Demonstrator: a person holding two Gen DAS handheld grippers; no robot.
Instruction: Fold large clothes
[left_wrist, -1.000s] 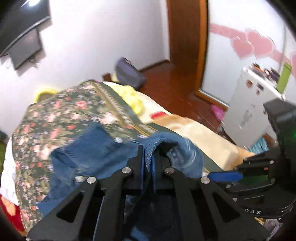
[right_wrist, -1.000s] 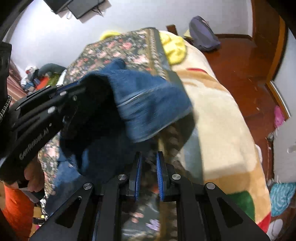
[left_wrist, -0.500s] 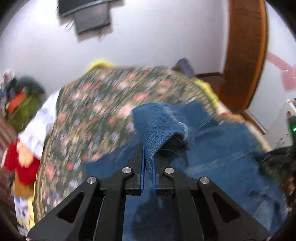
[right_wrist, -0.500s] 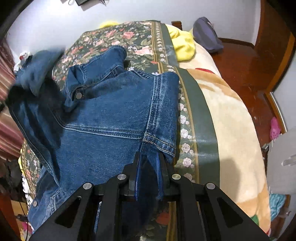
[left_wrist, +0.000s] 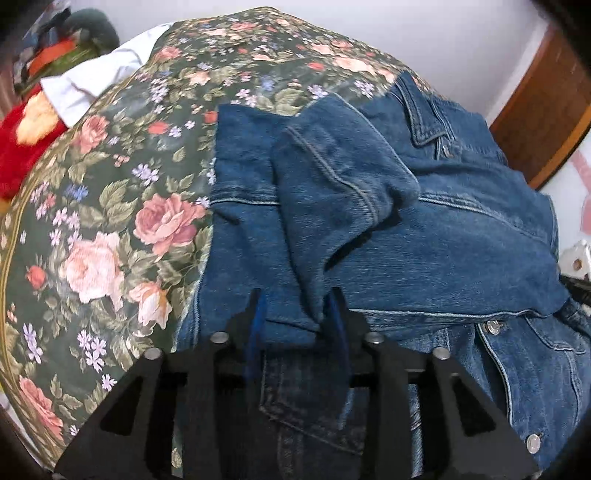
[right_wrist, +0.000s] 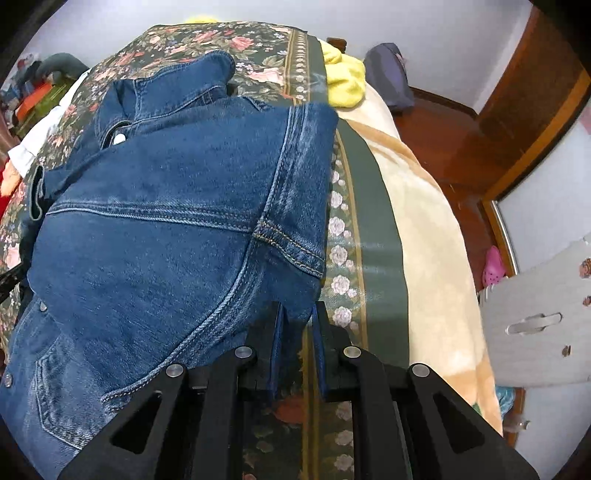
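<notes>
On a bed spread with a dark green floral quilt, a blue denim jacket lies partly folded. The left gripper has just been opening, a denim sleeve lying loose between its parted jaws on the jacket's body, while the right gripper pinches the fabric edge in near-closed jaws. The sleeve fold looks nearly laid; next, likely, both release and smooth it.

Matt denim jacket, stitched seams
</notes>
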